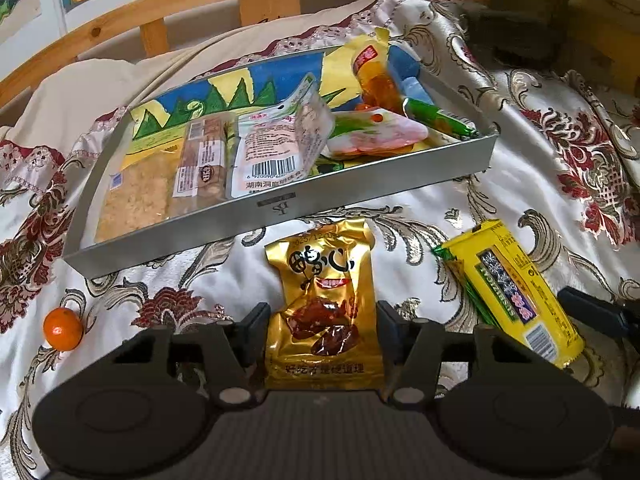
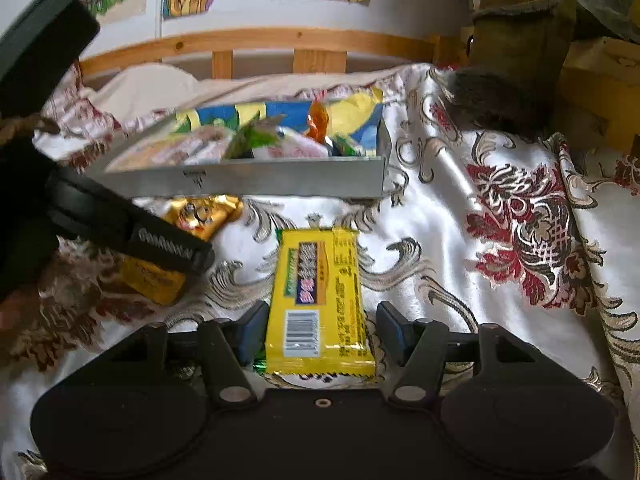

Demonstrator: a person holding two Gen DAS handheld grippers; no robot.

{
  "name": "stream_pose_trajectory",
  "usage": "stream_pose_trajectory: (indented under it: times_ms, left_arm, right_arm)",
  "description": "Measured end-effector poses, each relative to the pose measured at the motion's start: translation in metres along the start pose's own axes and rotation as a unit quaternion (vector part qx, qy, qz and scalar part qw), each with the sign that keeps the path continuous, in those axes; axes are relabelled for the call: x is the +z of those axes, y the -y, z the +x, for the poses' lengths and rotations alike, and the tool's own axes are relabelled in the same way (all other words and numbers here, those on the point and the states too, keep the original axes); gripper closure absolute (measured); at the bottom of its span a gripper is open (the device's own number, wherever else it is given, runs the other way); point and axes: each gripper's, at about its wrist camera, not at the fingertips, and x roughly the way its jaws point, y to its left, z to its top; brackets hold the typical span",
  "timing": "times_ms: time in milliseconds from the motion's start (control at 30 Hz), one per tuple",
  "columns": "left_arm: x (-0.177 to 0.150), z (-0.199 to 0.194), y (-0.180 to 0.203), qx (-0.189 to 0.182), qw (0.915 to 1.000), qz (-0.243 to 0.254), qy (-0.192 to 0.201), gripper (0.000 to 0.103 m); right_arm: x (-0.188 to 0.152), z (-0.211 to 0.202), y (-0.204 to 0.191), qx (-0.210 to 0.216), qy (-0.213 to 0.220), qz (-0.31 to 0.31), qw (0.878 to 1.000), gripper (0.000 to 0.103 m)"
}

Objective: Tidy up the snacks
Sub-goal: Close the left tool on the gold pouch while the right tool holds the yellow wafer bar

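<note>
While most of the snacks are already sitting in the tray [image 1: 280, 216], two are out on the bedspread [image 1: 460, 184] just in front of it, so this looks like the pick-up step for both at once.

Left gripper [image 1: 324, 328] has the gold pouch [image 1: 320, 300] between its fingers, and the pads look like they're right up against the pouch's edges, so I'd call that a grip, or very nearly one. The pouch is lying flat on the cloth though, not lifted.

Right gripper [image 2: 322, 326] is straddling the yellow bar [image 2: 318, 300]. Its left pad sits at the wrapper's edge, but there's a visible gap on the right side, so I'd say it's partly open around the bar and not squeezing it yet. That bar is flat on the cloth too, long way pointing at the tray.

Next move, my guess: right one needs to close the rest of the way, then both lift high enough to clear the tray's front wall and drop into free space. The tray's right end is crowded, with an orange packet [image 1: 372, 76] and a green one [image 1: 436, 118] piled in there, so the left-back area looks roomier.

Also a little orange [image 1: 63, 329] sits off to the left on the cloth, untouched.
</note>
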Motion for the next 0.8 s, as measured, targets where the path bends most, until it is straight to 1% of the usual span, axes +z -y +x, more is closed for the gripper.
stream_pose_trajectory:
  times_ms: [100,167,233,300,367,400,433,533,800]
  left_arm:
    - [0.000,-0.003,-0.004,-0.007,0.9999,-0.009,0.002,0.050]
    - [0.000,-0.006,-0.007,-0.015,0.9997,-0.017,0.001,0.050]
    - [0.000,-0.004,-0.007,-0.017,0.9998,-0.013,-0.003,0.045]
    - [0.000,0.000,-0.005,-0.011,0.9999,-0.002,-0.008,0.043]
    - [0.001,0.004,-0.003,-0.008,0.9999,0.002,-0.008,0.043]
    - [0.001,0.004,-0.004,-0.009,0.9999,0.000,-0.007,0.044]
    - [0.001,0.003,-0.005,-0.011,0.9999,-0.002,-0.006,0.047]
    - [0.000,-0.002,-0.009,-0.015,0.9999,-0.003,0.000,0.056]
    - [-0.007,-0.018,-0.017,-0.023,0.9992,-0.033,0.003,0.057]
  right_arm:
    - [0.001,-0.001,-0.002,0.004,0.004,-0.003,1.000,0.048]
    - [0.002,0.002,-0.002,0.007,-0.002,-0.003,1.000,0.048]
    - [0.002,0.006,0.000,0.013,-0.008,0.006,1.000,0.045]
    - [0.003,0.010,0.004,0.020,-0.015,0.019,0.999,0.044]
    - [0.003,0.010,0.006,0.022,-0.014,0.027,0.999,0.047]
    - [0.003,0.010,0.005,0.020,-0.013,0.027,0.999,0.052]
    - [0.002,0.010,0.005,0.020,-0.011,0.025,0.999,0.053]
    - [0.002,0.008,0.002,0.014,-0.007,0.015,1.000,0.053]
    - [0.003,-0.004,-0.014,0.002,0.028,-0.041,0.999,0.053]
